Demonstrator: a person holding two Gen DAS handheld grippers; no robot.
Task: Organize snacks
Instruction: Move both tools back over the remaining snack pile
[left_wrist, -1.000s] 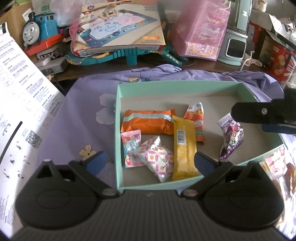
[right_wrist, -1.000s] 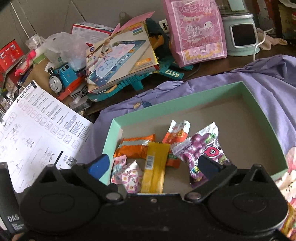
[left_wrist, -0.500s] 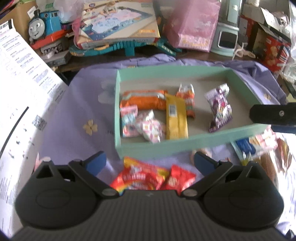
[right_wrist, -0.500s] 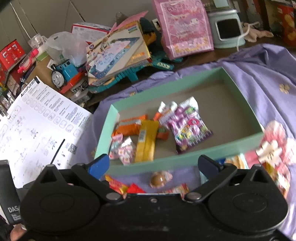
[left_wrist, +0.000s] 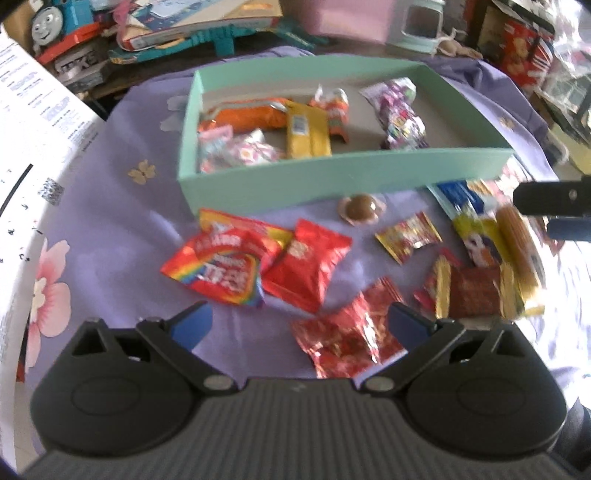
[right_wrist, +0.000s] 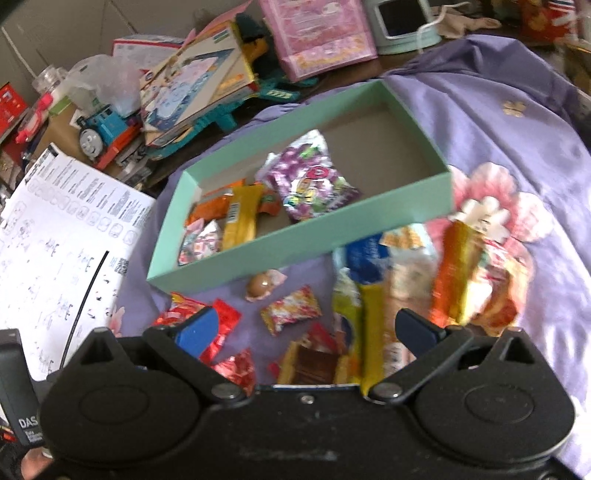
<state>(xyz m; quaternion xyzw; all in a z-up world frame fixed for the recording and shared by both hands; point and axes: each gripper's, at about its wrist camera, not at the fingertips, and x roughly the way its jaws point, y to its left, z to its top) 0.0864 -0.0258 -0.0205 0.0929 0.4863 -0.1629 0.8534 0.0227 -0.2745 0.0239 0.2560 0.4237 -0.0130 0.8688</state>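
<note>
**Both claws hovering empty over the loose snacks**

We are holding our left claw (left_wrist: 299, 319) spread wide and empty above the purple flowered cloth (left_wrist: 110, 229), with a crinkled red foil packet (left_wrist: 343, 336) lying between its blue fingertips (left_wrist: 192, 325). We are keeping our right claw (right_wrist: 306, 328) spread too, pinching nothing, over a yellow packet (right_wrist: 369, 332). The mint-green box (left_wrist: 332, 177) is sitting beyond the loose pile, holding a purple candy bag (right_wrist: 310, 184), a yellow bar (left_wrist: 306, 133) and an orange packet (left_wrist: 247, 118). A rainbow-printed red bag (left_wrist: 221, 266) and a round brown chocolate (left_wrist: 360, 207) are lying outside, near the box's front wall.
</note>
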